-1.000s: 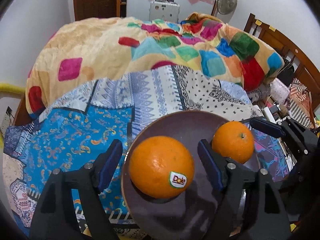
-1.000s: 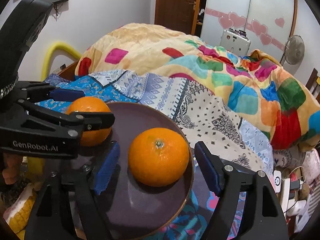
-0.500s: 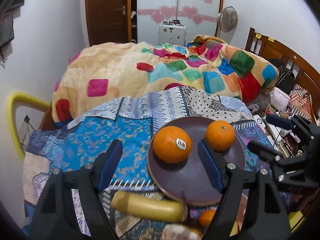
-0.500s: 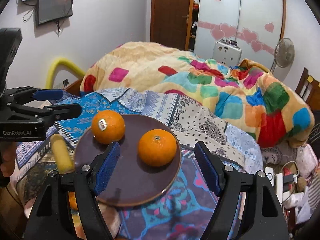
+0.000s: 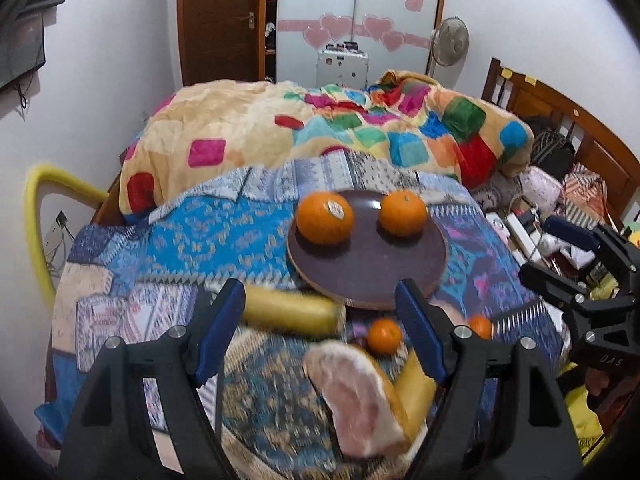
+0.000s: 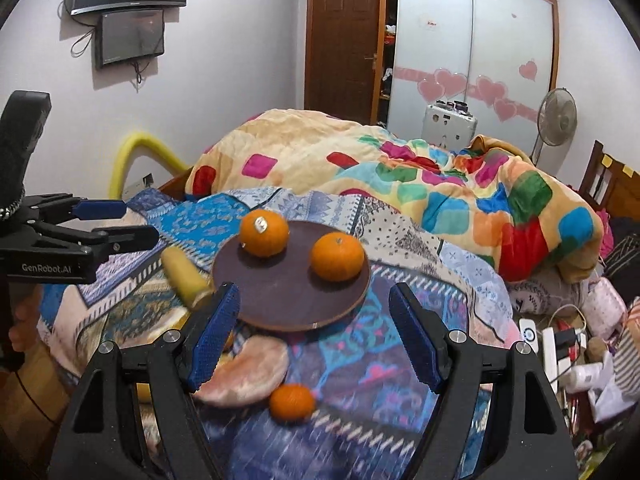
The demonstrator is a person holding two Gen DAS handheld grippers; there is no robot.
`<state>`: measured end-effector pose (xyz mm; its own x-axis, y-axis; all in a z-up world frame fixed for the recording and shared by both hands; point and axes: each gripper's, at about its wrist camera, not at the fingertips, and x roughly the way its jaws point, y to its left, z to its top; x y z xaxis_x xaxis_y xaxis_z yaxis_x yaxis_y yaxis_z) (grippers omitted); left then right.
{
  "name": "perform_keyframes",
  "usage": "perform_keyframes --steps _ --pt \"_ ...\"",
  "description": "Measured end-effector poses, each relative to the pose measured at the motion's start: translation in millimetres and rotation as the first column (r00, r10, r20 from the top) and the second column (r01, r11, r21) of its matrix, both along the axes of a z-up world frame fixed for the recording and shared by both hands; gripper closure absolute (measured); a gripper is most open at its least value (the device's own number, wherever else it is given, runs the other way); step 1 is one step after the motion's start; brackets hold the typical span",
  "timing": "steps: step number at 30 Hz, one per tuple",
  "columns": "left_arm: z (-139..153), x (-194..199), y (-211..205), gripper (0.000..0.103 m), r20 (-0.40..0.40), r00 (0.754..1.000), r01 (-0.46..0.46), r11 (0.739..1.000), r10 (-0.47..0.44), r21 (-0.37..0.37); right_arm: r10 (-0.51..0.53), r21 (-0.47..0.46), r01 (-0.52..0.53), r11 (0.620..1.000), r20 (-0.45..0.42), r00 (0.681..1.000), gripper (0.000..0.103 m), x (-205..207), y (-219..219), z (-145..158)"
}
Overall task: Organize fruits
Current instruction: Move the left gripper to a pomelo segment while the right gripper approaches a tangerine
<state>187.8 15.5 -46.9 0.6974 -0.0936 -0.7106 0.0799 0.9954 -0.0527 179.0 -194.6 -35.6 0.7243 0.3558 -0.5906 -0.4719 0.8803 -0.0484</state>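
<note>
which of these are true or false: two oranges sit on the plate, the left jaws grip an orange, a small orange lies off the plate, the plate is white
Two oranges sit on the plate: true, a stickered orange and a plain orange rest on the brown plate.
The left gripper grips an orange: false, its jaws are open and empty.
A small orange lies off the plate: true, on the bedspread.
The plate is white: false, it is dark brown.
</note>
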Motion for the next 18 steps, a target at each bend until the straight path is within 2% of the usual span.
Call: perform_keyframes --steps 6,13,15,18 --pt "-27.6 -20.7 -14.3 0.026 -0.039 0.999 0.007 1.000 -0.007 0.017 0.008 0.024 -0.008 1.000 -0.027 1.000 0.028 -22.2 -8.4 -15.5" --pt "-58.6 -23.7 -19.9 0.026 -0.094 0.996 0.008 1.000 -0.006 0.019 0.026 0.032 -0.023 0.999 -0.104 0.994 0.028 -26.6 -9.9 -43.1" --pt "-64.6 -24.7 -19.2 0.027 -0.107 0.994 0.007 1.000 -0.006 0.013 0.036 0.023 -0.034 0.999 -0.125 0.991 0.028 -27.2 -6.8 -51.5" --pt "-67.0 -26.4 -16.6 0.034 -0.105 0.994 0.014 1.000 -0.015 -0.018 0.059 0.021 -0.056 0.998 -0.162 0.985 0.028 -27.2 -2.0 -64.0"
